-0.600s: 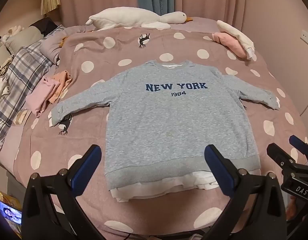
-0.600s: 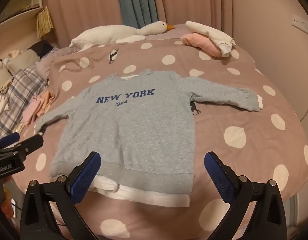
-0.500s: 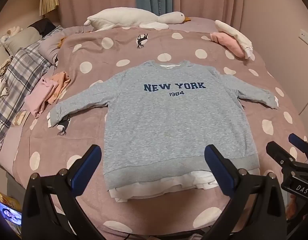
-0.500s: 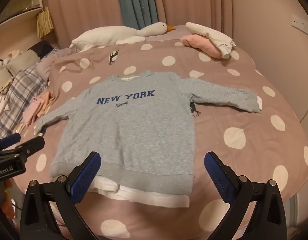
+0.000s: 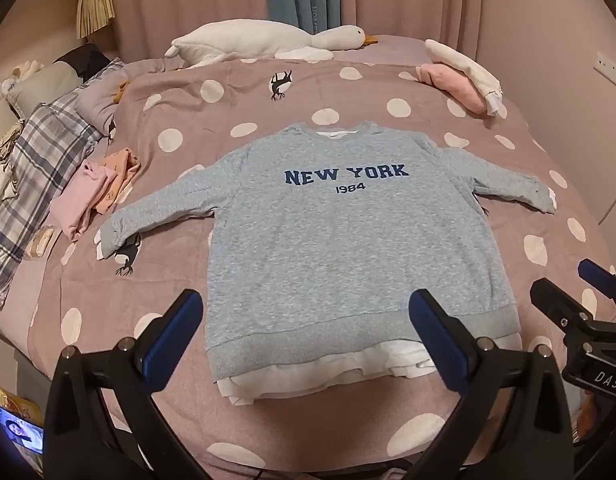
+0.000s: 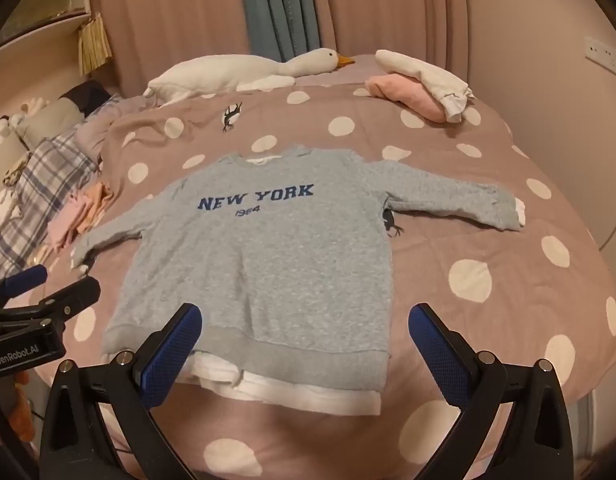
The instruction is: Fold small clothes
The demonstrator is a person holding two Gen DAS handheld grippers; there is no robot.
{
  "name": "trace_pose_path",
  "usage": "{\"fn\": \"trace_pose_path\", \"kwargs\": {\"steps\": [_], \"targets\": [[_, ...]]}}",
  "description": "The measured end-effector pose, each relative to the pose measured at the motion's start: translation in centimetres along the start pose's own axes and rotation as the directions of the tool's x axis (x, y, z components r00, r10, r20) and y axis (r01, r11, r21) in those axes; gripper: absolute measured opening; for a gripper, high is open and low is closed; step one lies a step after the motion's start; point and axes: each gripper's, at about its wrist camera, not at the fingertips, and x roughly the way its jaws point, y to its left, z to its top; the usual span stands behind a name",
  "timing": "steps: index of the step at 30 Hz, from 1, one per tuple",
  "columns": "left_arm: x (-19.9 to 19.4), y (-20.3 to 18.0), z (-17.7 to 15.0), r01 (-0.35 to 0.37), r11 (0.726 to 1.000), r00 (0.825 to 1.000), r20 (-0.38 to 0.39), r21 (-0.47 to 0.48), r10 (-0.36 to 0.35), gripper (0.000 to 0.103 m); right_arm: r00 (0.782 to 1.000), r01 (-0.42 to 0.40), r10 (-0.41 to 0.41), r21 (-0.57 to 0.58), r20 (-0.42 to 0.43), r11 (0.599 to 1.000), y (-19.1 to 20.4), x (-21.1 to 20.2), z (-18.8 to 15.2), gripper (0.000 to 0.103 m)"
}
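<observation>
A small grey sweatshirt (image 5: 347, 240) (image 6: 264, 264) printed NEW YORK 1984 lies flat, front up, on a pink polka-dot bedspread (image 5: 228, 120), both sleeves spread sideways and a white hem showing at the bottom. My left gripper (image 5: 306, 340) hovers open above the near hem, nothing between its blue pads. My right gripper (image 6: 306, 340) also hangs open over the hem's right part, empty. Each gripper shows at the edge of the other's view, the right gripper (image 5: 587, 312) and the left gripper (image 6: 40, 296).
A folded pink and orange pile (image 5: 96, 188) lies left of the sweatshirt. Folded pink and white clothes (image 5: 463, 76) sit at the far right. A white goose plush (image 5: 268, 40) lies along the bed's far end, a plaid blanket (image 5: 32, 168) on the left.
Both views have shifted slightly; the grippers drifted a little above the hem. Both stay wide open and the sweatshirt has not moved.
</observation>
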Motion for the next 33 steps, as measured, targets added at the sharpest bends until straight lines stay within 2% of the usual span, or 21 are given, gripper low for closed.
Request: {"fn": "trace_pose_path", "kwargs": {"steps": [33], "targets": [[0.35,-0.63,-0.43,0.011,1.0,1.0,-0.004,0.01,-0.011,0.103,1.0,0.01,-0.01,-0.006,0.011,1.0,0.21,0.09,-0.41,0.102]]}}
